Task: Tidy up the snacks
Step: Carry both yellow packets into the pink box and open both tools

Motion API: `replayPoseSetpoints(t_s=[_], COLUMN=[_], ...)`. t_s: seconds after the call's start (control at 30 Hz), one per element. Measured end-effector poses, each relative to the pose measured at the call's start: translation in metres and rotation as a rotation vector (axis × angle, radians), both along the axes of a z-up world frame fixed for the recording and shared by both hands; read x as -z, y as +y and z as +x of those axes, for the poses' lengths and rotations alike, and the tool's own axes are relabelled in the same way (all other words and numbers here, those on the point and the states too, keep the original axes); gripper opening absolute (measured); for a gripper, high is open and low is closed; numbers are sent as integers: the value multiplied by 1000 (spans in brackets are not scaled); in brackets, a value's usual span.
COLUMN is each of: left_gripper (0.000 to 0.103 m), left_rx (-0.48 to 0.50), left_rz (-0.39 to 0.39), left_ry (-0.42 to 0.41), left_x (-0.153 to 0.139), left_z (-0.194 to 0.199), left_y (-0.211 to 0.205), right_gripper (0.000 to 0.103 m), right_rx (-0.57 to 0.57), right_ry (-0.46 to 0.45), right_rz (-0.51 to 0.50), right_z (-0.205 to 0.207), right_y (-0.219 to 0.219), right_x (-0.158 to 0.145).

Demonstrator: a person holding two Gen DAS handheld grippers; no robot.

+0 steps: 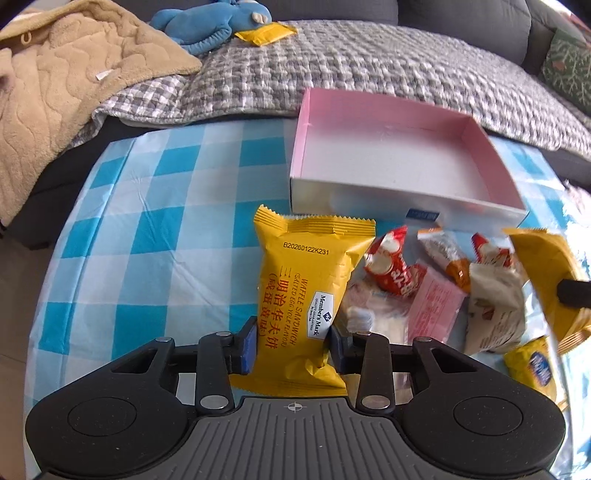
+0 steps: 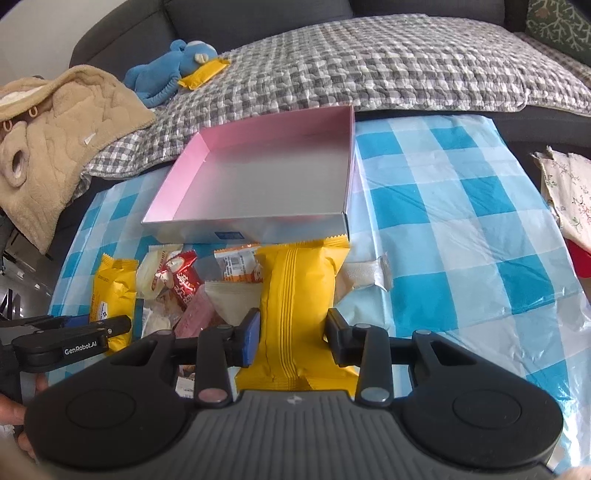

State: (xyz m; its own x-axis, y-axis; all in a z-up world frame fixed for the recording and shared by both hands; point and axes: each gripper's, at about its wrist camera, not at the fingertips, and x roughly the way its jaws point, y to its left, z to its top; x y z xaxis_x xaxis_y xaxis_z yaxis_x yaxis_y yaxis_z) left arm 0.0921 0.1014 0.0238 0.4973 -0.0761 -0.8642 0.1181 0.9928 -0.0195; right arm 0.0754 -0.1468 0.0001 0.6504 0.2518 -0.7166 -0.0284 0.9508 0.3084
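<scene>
My left gripper [image 1: 293, 341] is shut on a yellow waffle sandwich packet [image 1: 306, 284], label side up, just in front of the open pink-lined box [image 1: 402, 210]. My right gripper [image 2: 293, 332] is shut on a second yellow packet [image 2: 301, 291], seam side up, its top edge against the box's silver front wall [image 2: 251, 225]. The box is empty inside. A pile of small snacks lies between the two packets: red wrappers [image 1: 391, 266], a pink packet [image 1: 434, 306] and a beige pouch [image 1: 495, 306]. The left gripper [image 2: 74, 339] with its packet [image 2: 112, 291] also shows in the right wrist view.
The blue-and-white checked tablecloth [image 1: 166, 221] covers the table. Behind it is a sofa with a grey checked blanket [image 1: 369, 70], a tan fleece garment [image 1: 66, 85], a blue plush toy [image 1: 210, 26] and another yellow packet [image 1: 266, 33]. A floral cloth [image 2: 565, 192] lies at the far right.
</scene>
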Motion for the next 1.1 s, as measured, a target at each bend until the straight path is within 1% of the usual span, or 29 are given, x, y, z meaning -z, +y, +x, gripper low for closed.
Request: replayPoseSetpoints(t_s=[0.03, 0.07, 0.17, 0.23, 0.33, 0.5, 0.57, 0.67, 0.73, 0.83, 0.9, 0.97, 1.1], left_gripper=[35, 35, 35, 35, 35, 35, 35, 35, 35, 35, 35, 35, 36], left_rx=[-2, -6, -19, -11, 20, 29, 32, 58, 60, 55, 60, 75, 81], left_rz=[-11, -20, -51, -66, -71, -71, -88, -112, -106, -119, -112, -123, -122], left_ry=[-3, -4, -22, -41, -59, -71, -88, -128, -150, -169, -184, -193, -173], left_x=[-3, -5, -14, -20, -24, -23, -25, -32, -37, -41, -39, -29, 3], left_z=[2, 4, 10, 13, 16, 28, 35, 52, 70, 102, 124, 140, 160], left_y=[0, 1, 0, -4, -11, -14, -14, -18, -22, -26, -29, -33, -40], right_gripper=[34, 34, 32, 32, 32, 32, 32, 32, 32, 32, 32, 32, 32], right_rx=[-1, -8, -6, -1, 3, 2, 8, 1, 7, 24, 36, 51, 87], right_ry=[5, 32, 62, 48, 15, -8, -35, -96, -110, -125, -126, -129, -101], right_rz=[-1, 0, 37, 64, 73, 92, 95, 75, 72, 73, 83, 78, 90], right_z=[1, 2, 4, 3, 1, 5, 9, 21, 35, 63, 83, 102, 132], right_y=[1, 1, -1, -4, -7, -9, -11, -10, -10, -11, -12, -13, -17], right_x=[1, 5, 5, -1, -6, -10, -14, -22, -23, -22, -19, -14, 13])
